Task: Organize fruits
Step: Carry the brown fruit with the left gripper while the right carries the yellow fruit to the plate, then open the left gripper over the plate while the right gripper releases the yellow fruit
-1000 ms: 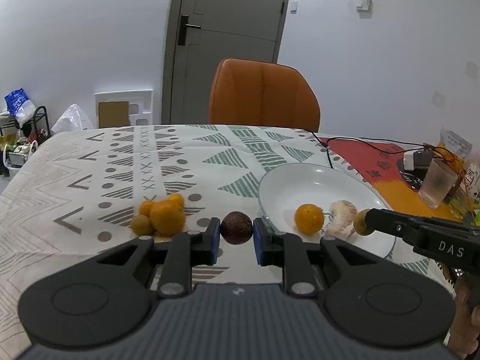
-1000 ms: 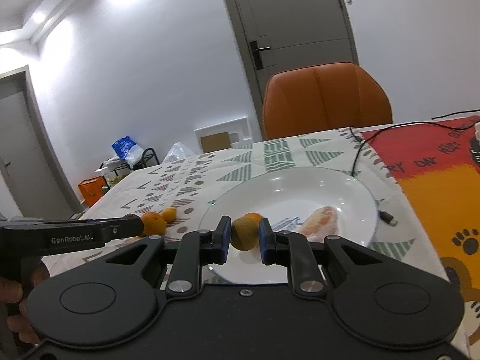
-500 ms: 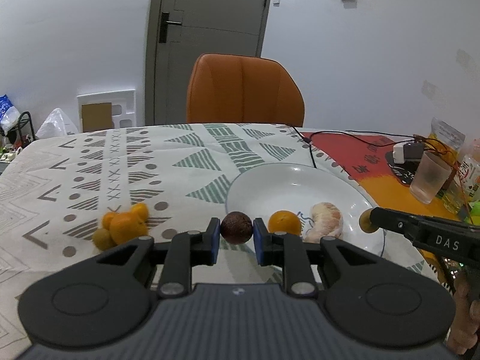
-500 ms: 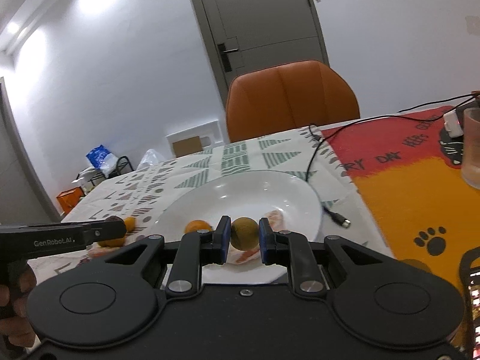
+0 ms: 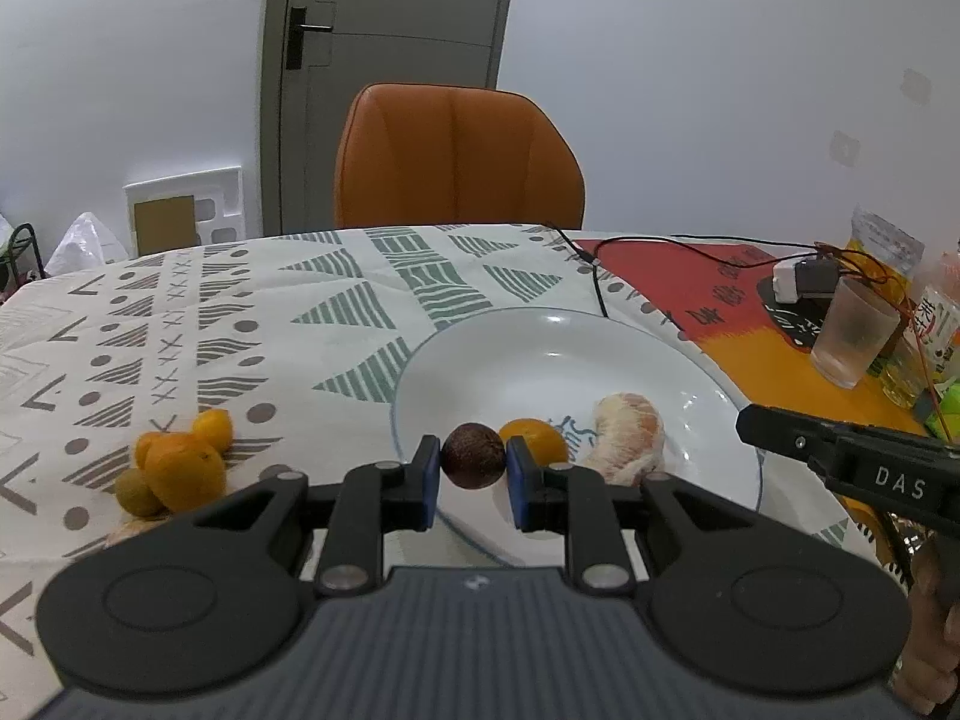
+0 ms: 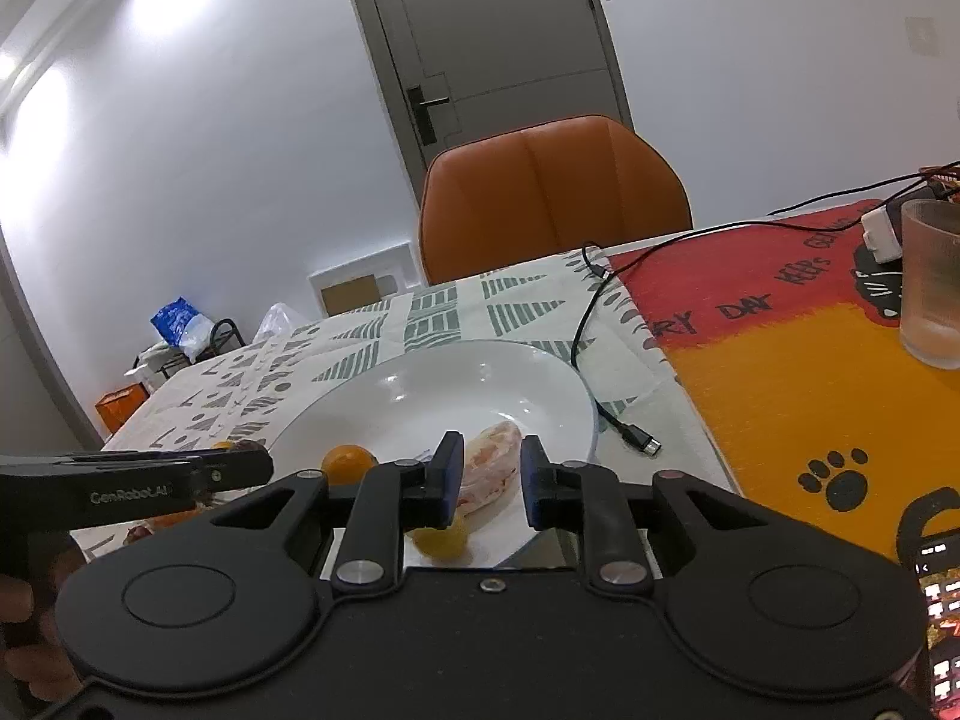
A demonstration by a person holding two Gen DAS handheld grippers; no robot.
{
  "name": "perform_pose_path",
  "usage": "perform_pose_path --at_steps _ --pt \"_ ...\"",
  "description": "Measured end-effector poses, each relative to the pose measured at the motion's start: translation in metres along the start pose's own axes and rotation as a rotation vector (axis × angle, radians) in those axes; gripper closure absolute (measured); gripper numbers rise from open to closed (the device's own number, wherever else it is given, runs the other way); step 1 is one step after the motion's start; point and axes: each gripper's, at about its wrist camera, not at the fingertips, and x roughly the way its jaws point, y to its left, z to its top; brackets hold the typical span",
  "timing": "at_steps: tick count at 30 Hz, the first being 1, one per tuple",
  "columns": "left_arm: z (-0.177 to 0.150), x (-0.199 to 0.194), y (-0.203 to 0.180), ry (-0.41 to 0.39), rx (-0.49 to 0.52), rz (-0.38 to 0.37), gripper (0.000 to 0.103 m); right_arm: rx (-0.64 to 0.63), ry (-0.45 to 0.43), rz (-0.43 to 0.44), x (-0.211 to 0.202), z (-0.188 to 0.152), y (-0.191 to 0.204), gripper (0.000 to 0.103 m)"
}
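My left gripper (image 5: 473,467) is shut on a dark brown round fruit (image 5: 473,456) and holds it over the near left rim of the white plate (image 5: 540,348). On the plate lie an orange (image 5: 537,438) and a peeled citrus (image 5: 630,435). My right gripper (image 6: 491,471) is open above the plate's near edge (image 6: 432,384); a small yellow-green fruit (image 6: 441,540) lies just below its fingers, with the peeled citrus (image 6: 492,465) and the orange (image 6: 348,461) beyond. A cluster of small oranges (image 5: 180,468) sits on the cloth left of the plate.
A black cable (image 6: 606,396) with its plug lies right of the plate. A frosted glass (image 5: 852,336) and a charger (image 5: 804,279) stand on the red and orange mat (image 6: 780,372) at right. An orange chair (image 5: 459,159) stands behind the table.
My right gripper has opened and let the yellow-green fruit drop onto the plate's near edge. My left gripper has moved right with the brown fruit, over the plate's rim.
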Motion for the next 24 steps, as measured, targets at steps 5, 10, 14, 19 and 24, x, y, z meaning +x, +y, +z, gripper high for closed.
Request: perform_pose_path --at_steps 5,10,14,19,24 --pt "0.002 0.002 -0.006 -0.004 0.007 -0.007 0.081 0.011 -0.007 -0.004 -0.005 0.0 -0.006 0.081" --pt "0.002 0.002 -0.011 0.0 0.017 -0.014 0.081 0.021 -0.011 -0.006 -0.009 0.0 -0.01 0.08" --pt "0.001 -0.001 -0.011 -0.008 0.021 0.0 0.077 0.02 -0.008 -0.005 -0.01 -0.001 -0.01 0.08" --pt "0.001 -0.007 -0.003 -0.009 0.001 0.02 0.074 0.014 -0.008 0.005 -0.01 -0.001 -0.005 0.079" --pt "0.0 -0.018 0.009 -0.024 -0.02 0.039 0.061 0.003 -0.007 0.02 -0.01 -0.002 0.004 0.073"
